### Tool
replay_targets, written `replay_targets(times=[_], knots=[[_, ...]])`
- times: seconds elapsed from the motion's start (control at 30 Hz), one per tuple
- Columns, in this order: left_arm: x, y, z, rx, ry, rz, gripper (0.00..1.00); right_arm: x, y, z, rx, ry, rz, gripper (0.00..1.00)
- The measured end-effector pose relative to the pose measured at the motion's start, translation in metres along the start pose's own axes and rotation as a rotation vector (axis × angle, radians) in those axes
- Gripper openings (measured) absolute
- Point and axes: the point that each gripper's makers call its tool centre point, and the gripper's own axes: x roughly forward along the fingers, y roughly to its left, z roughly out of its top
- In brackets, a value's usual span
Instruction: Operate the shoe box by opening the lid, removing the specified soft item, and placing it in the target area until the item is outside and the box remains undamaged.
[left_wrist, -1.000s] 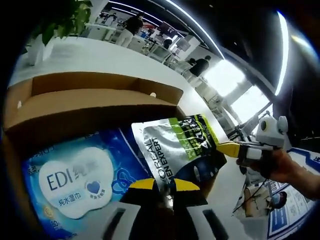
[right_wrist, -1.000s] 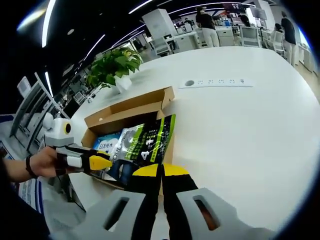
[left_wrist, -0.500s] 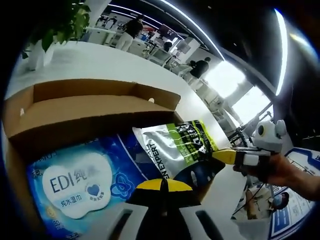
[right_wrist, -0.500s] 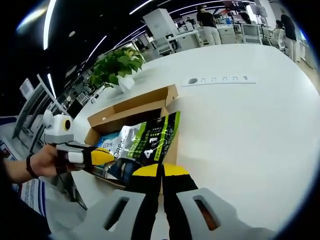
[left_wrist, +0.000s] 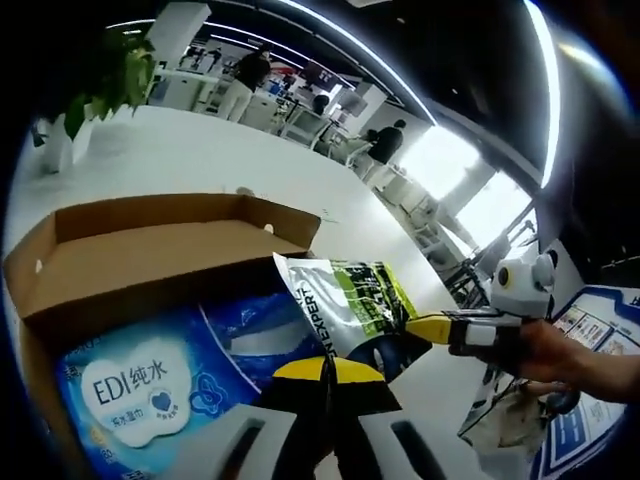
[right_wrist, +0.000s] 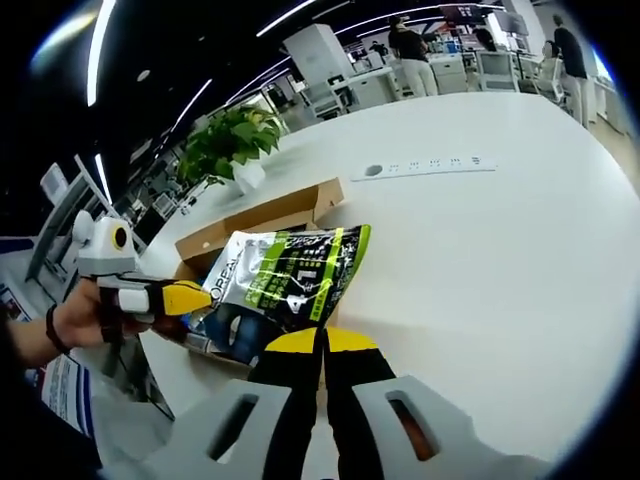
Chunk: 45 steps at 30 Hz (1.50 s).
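Observation:
A silver, green and dark blue soft pouch (left_wrist: 345, 300) hangs above the open cardboard shoe box (left_wrist: 150, 240). My left gripper (left_wrist: 322, 368) is shut on the pouch's lower edge. My right gripper (left_wrist: 425, 328) comes in from the right and pinches the pouch's far corner. In the right gripper view the pouch (right_wrist: 290, 275) stands up over my right gripper (right_wrist: 320, 342), which is shut on its bottom edge. There my left gripper (right_wrist: 195, 297) grips the pouch's left side, in front of the box (right_wrist: 270, 205). A blue wet-wipes pack (left_wrist: 140, 385) lies inside the box.
The box sits near the edge of a large white table (right_wrist: 480, 260). A potted plant (right_wrist: 230, 140) stands behind it and a power strip (right_wrist: 430, 165) lies further back. People stand at desks far behind. A hand (right_wrist: 75, 320) holds the left gripper.
The pouch has risen out of the box with both grippers still on it; it now sits higher and clear of the box's rim. The wipes pack stays inside.

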Motion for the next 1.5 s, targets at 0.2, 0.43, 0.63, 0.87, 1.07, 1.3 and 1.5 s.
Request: replay_targets(times=[0.2, 0.43, 0.63, 0.87, 1.07, 1.3, 1.5], knots=[[0.012, -0.016, 0.001, 0.018, 0.007, -0.018, 0.00, -0.012, -0.016, 0.000, 0.011, -0.013, -0.010, 0.00], [0.032, -0.036, -0.001, 0.049, 0.039, -0.045, 0.00, -0.029, -0.040, -0.005, 0.037, -0.025, -0.030, 0.00], [0.052, -0.056, -0.002, 0.076, 0.066, -0.072, 0.00, -0.046, -0.061, -0.009, 0.062, -0.038, -0.053, 0.00], [0.077, -0.084, -0.006, 0.103, 0.095, -0.109, 0.00, -0.069, -0.090, -0.011, 0.083, -0.048, -0.090, 0.00], [0.094, -0.102, -0.011, 0.123, 0.116, -0.132, 0.00, -0.084, -0.109, -0.015, 0.092, -0.048, -0.117, 0.00], [0.107, -0.115, -0.015, 0.131, 0.134, -0.149, 0.00, -0.097, -0.126, -0.014, 0.103, -0.052, -0.136, 0.00], [0.115, -0.118, -0.018, 0.108, 0.140, -0.154, 0.00, -0.100, -0.134, -0.013, 0.104, -0.053, -0.138, 0.00]])
